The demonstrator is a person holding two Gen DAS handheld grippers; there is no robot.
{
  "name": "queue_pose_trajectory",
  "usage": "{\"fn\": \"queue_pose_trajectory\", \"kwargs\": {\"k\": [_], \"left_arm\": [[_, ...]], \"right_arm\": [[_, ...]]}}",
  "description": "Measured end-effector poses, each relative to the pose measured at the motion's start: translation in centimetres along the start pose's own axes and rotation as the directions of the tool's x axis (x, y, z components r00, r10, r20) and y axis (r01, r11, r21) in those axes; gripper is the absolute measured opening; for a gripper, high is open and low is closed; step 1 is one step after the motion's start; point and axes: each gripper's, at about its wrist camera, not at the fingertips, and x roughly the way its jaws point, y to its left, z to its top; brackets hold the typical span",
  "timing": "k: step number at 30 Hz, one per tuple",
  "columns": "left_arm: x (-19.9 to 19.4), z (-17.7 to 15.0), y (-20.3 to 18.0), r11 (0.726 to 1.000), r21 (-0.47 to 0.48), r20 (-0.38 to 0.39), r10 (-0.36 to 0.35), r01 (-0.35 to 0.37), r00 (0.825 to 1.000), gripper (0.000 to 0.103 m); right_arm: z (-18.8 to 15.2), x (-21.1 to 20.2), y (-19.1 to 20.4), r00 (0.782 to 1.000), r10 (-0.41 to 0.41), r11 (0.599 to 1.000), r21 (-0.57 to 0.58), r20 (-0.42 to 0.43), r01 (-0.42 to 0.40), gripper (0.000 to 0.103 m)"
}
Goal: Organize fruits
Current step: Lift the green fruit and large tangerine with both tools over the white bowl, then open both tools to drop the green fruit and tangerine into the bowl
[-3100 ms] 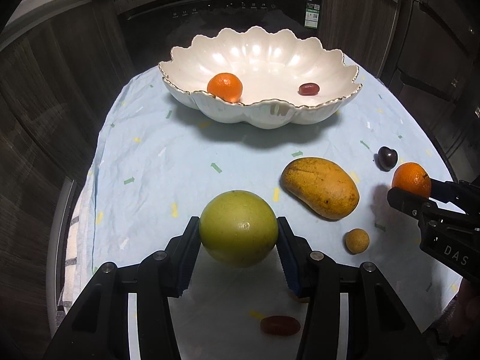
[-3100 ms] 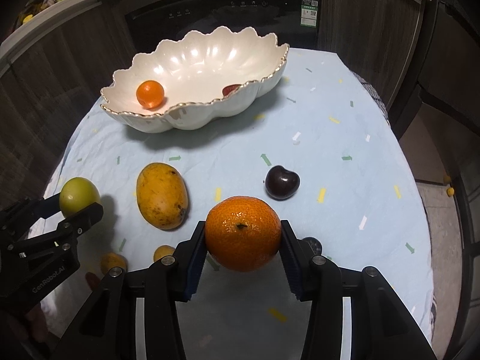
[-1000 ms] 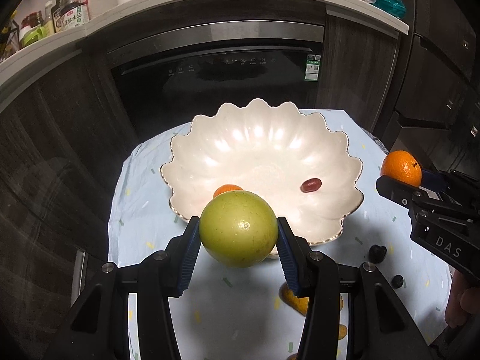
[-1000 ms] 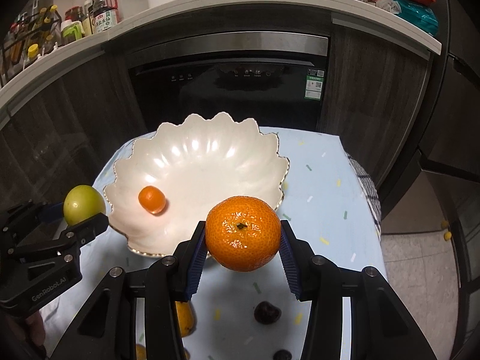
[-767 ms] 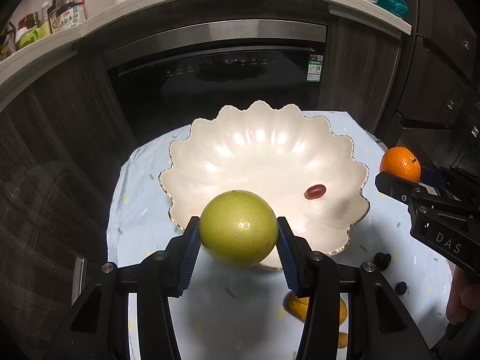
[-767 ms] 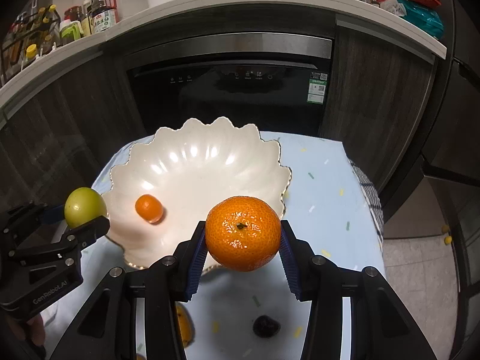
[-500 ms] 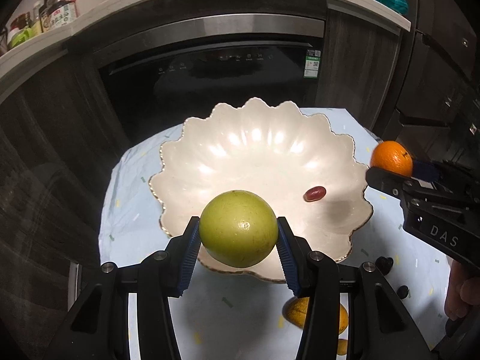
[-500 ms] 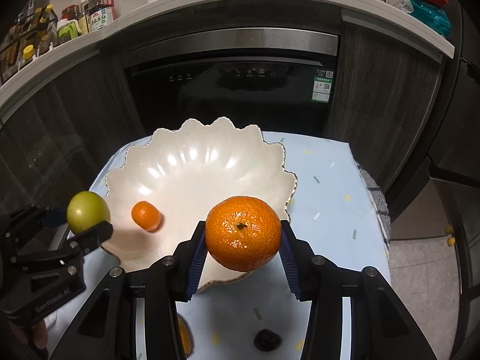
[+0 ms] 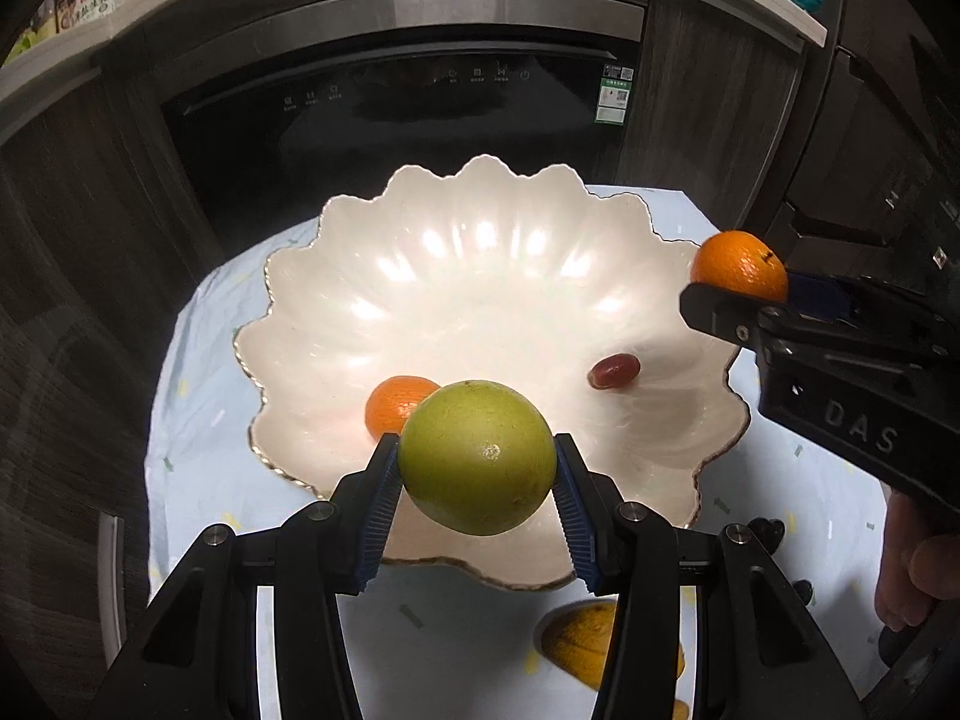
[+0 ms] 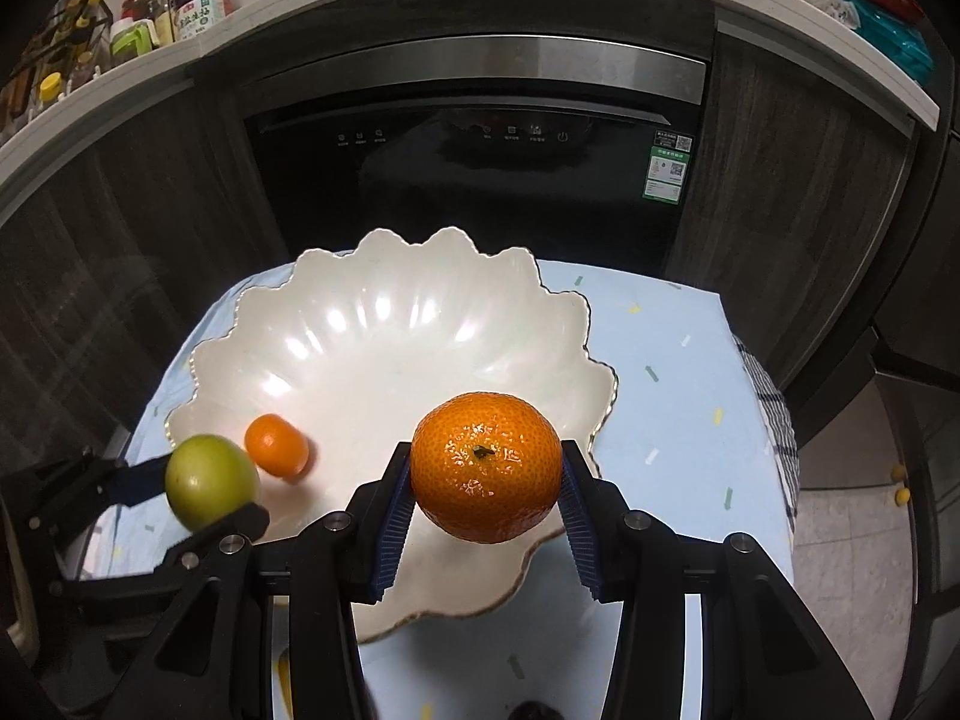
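Observation:
My left gripper [image 9: 477, 504] is shut on a round green fruit [image 9: 477, 457], held above the near rim of the white scalloped bowl [image 9: 480, 252]. Its blue pads [image 9: 378, 510] press both sides. My right gripper [image 10: 486, 510] is shut on a large orange [image 10: 486, 467] over the bowl's [image 10: 390, 324] near right rim. In the left wrist view the right gripper [image 9: 741, 294] comes in from the right with that orange [image 9: 739, 273]. The right wrist view shows the left gripper [image 10: 198, 495] and the green fruit [image 10: 210, 481] at lower left. Inside the bowl lie a small orange [image 9: 393, 405] [image 10: 276, 444] and a red grape [image 9: 613, 371].
The bowl stands on a light blue cloth with confetti marks [image 10: 672, 396] over a round table. A yellow mango [image 9: 585, 642] and dark cherries [image 9: 765, 531] lie on the cloth near me. A black oven [image 10: 474, 180] and dark cabinets rise behind the table. A hand [image 9: 912, 582] holds the right gripper.
Both grippers have moved forward and slightly down over the bowl, each still holding its fruit. The bowl now looms larger and the small orange shows beside the green fruit.

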Motion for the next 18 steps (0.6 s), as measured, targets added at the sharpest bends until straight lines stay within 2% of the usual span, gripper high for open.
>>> {"fn": "queue_pose_trajectory", "kwargs": {"k": [18], "left_arm": [[2.7,0.7,-1.0,1.000,-0.008,-0.049,-0.019,0.019,0.999,0.049]], "right_arm": [[1.8,3.2,-1.4,0.999,-0.029,0.999,0.013,-0.046,0.030,0.047]]}}
